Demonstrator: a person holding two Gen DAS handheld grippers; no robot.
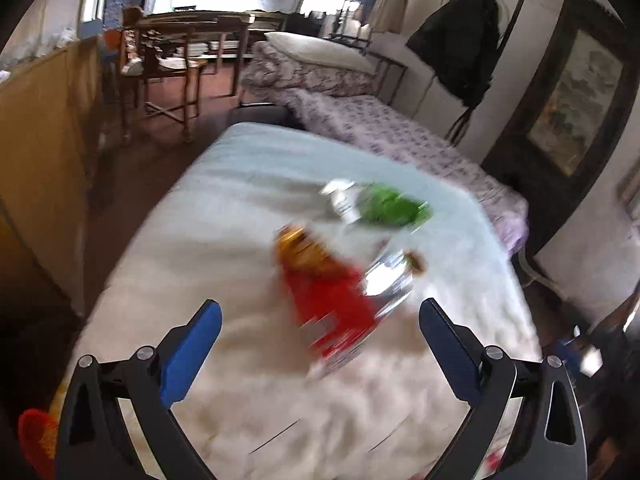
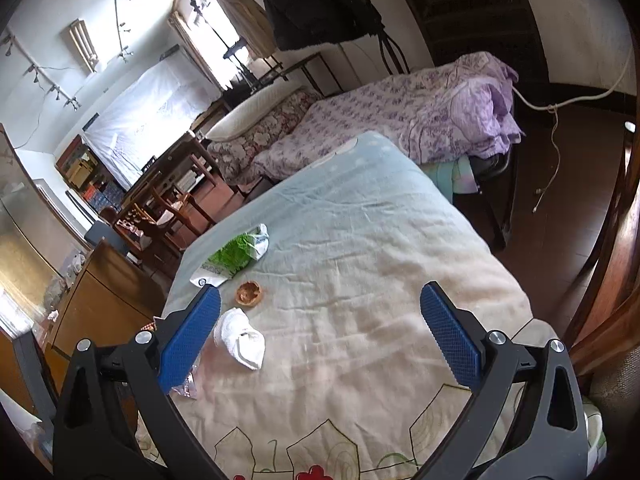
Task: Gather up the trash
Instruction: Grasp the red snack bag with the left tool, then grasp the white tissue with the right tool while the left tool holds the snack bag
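Trash lies on a bed with a pale sheet. In the blurred left wrist view, a red and gold snack bag lies just ahead of my open, empty left gripper, with a silver wrapper, a brown nut shell and a green and white wrapper beyond. In the right wrist view, my right gripper is open and empty above the sheet. Left of it lie a crumpled white tissue, the nut shell, the green wrapper and a bit of silver wrapper.
A second bed with a purple floral cover stands beyond. A wooden cabinet is at the bed's left, with a table and chairs further back. A dark coat hangs on the wall. A cord trails on the dark floor at the right.
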